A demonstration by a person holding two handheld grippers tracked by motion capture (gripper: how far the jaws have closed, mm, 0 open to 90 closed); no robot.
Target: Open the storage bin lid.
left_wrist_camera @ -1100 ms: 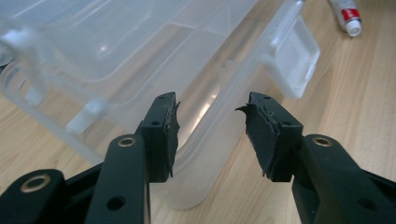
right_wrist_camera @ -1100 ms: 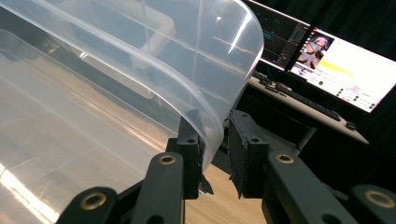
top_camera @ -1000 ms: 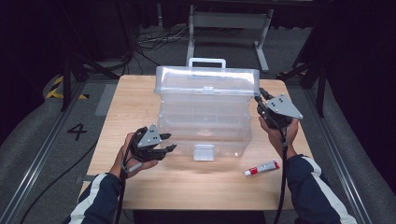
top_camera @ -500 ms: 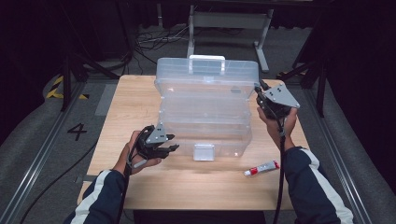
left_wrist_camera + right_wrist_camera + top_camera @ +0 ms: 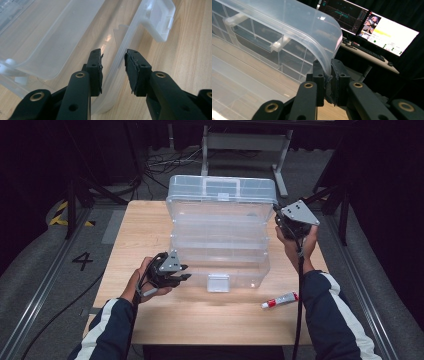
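The right tongs point(image 5: 327, 75) are clamped on the edge of the clear box's lid point(image 5: 222, 190), holding it raised. The left tongs point(image 5: 113, 68) have just been closing, pads not yet pressing, astride the front wall of the clear plastic box point(image 5: 220, 255) on the surface point(image 5: 200, 320). A small tube point(image 5: 280, 300) lies below the right tongs.

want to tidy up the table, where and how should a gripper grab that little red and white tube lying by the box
Grip the tube across its white body, near the middle, coming straight down from above. It lies flat on the bare table, clear of the clear box, so nothing blocks a top approach. It points slantwise, so probably turn the jaws square to its long axis; the thin round body should fit between them.
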